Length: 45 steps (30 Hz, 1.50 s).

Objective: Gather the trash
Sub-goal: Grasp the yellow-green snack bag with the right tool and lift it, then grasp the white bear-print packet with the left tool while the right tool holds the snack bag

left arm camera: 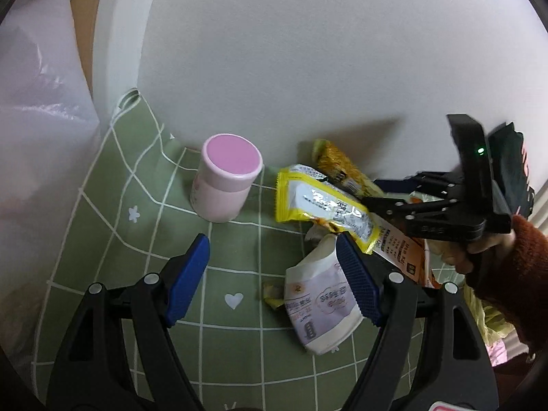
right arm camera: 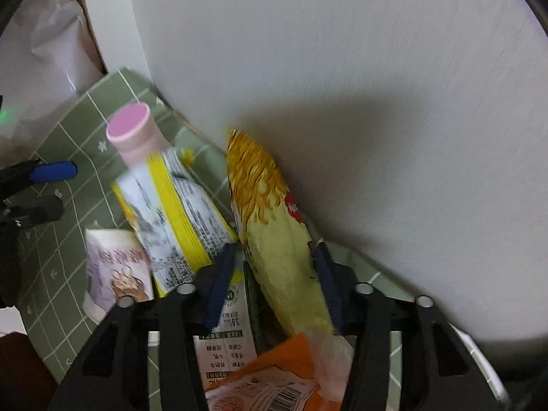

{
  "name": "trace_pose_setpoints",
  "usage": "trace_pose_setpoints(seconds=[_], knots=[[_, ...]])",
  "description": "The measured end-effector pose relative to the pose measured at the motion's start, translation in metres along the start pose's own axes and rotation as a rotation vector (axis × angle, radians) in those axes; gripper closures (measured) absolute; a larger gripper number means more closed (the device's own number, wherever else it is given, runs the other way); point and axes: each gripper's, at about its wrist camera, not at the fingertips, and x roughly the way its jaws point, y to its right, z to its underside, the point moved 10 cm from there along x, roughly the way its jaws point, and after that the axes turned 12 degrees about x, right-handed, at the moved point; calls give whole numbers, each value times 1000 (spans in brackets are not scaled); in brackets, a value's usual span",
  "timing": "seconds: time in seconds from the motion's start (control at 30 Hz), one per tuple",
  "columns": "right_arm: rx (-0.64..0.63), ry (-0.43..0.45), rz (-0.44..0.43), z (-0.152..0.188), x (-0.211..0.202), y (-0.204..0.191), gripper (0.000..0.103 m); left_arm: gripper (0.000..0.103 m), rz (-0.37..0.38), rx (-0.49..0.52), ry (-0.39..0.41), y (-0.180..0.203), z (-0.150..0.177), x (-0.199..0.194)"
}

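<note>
Yellow-green noodle wrapper point(right arm camera: 274, 226), crinkled, between right gripper point(right arm camera: 277, 287) fingers

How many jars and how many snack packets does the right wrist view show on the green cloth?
Jars: 1, the pink jar
Packets: 5: lilac packet, yellow-silver packet, corn-print packet, white-green packet, orange packet
Total: 6

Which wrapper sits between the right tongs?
The corn-printed green and yellow wrapper against the wall; the yellow-edged silver one and the lilac one lie to its left, outside the tongs.
</note>
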Motion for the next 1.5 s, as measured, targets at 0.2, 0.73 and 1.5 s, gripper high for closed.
trace_pose_setpoints(seconds=[0.2,0.73,1.5], knots=[[39,70,-41,2,-34,-3,82,31,42,16,-31,10,6,12],[209,361,13,3,-157,28,83,32,156,75,-114,45,15,39],[461,127,2,158,-117,43,61,39,129,99,-116,68,40,1]])
